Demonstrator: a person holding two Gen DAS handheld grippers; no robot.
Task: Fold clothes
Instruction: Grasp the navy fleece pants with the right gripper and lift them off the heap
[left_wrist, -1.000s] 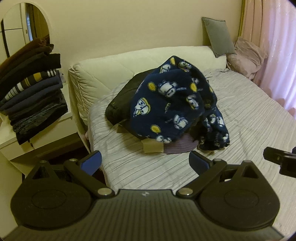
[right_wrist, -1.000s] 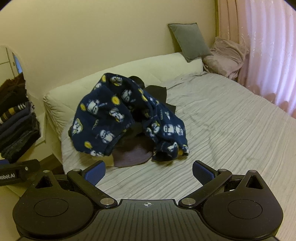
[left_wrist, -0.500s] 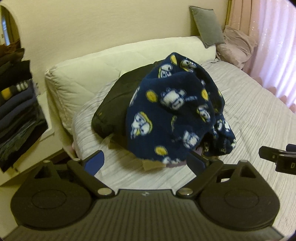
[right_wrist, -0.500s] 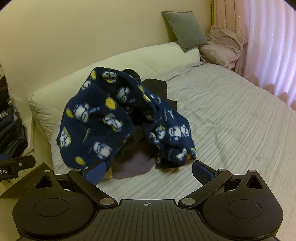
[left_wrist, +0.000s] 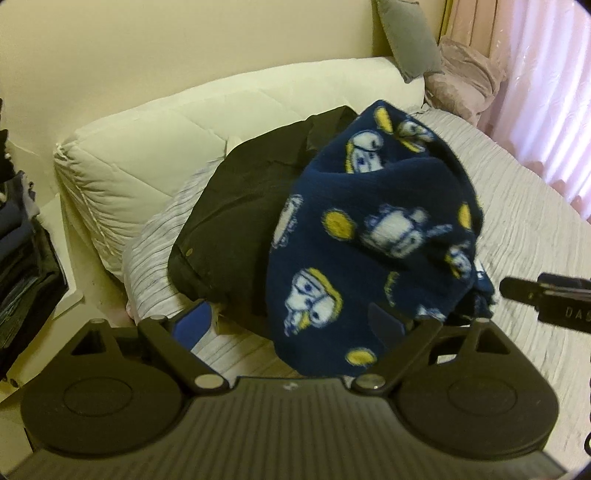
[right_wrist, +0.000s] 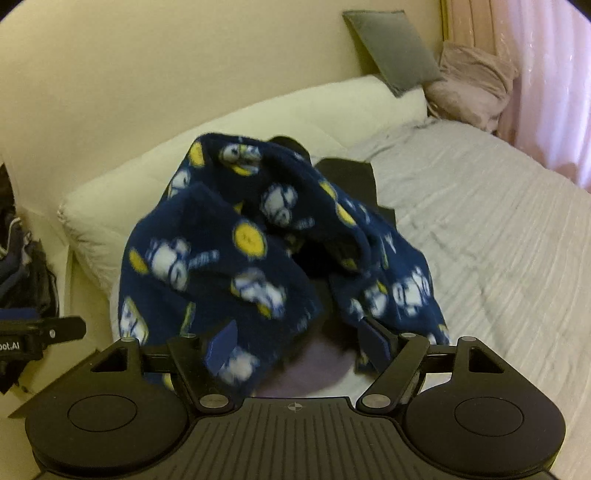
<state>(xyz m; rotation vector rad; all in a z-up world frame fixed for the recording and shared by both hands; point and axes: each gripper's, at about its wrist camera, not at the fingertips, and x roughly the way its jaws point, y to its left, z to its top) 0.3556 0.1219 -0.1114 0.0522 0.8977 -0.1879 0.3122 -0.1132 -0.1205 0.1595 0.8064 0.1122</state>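
A navy fleece garment with white and yellow cartoon figures (left_wrist: 373, 236) lies crumpled on top of a pile on the bed, also in the right wrist view (right_wrist: 236, 254). Under it are a black garment (left_wrist: 243, 206) and a mauve one (right_wrist: 314, 373). My left gripper (left_wrist: 291, 317) is open, its fingers close around the fleece's lower hem. My right gripper (right_wrist: 299, 343) is open, close in front of the fleece's lower folds. Each gripper's tip shows at the edge of the other's view (left_wrist: 543, 295) (right_wrist: 40, 332).
The pile sits at the left end of a bed with a grey ribbed cover (right_wrist: 480, 229), against a cream quilted bolster (left_wrist: 155, 147). A grey cushion (right_wrist: 391, 70) and pink bedding (right_wrist: 472, 85) lie at the far end. Folded dark clothes (left_wrist: 22, 266) are stacked at left.
Both grippers have moved forward and down toward the pile; the fleece garment now fills much more of both views. Both stay open.
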